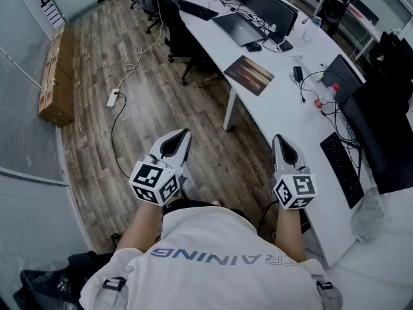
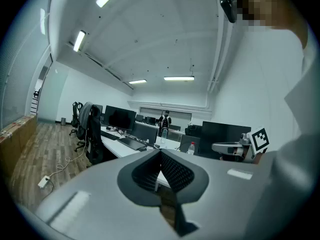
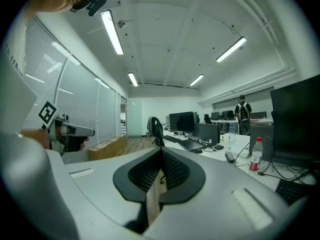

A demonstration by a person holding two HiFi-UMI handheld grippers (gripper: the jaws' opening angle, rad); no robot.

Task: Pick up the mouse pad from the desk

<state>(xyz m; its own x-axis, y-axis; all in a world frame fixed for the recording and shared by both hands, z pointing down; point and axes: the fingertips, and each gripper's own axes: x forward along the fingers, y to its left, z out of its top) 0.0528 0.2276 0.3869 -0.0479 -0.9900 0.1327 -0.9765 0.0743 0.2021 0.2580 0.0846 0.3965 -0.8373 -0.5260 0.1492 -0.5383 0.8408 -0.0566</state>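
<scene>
The mouse pad [image 1: 249, 75], a brownish rectangle, lies flat on the white counter [image 1: 279, 112] (well ahead of the person), while the left claw [image 1: 186, 133] and right claw [image 1: 278, 138] point nearly level, each pinched closed and empty.

A white power strip [image 1: 113, 98] lies on the brown wood-plank floor [image 1: 135, 57]. Long brown cardboard boxes [image 1: 55, 76] sit along the frosted glass wall [image 1: 19, 115]. A black office chair [image 1: 175, 31] stands well apart from them.
</scene>
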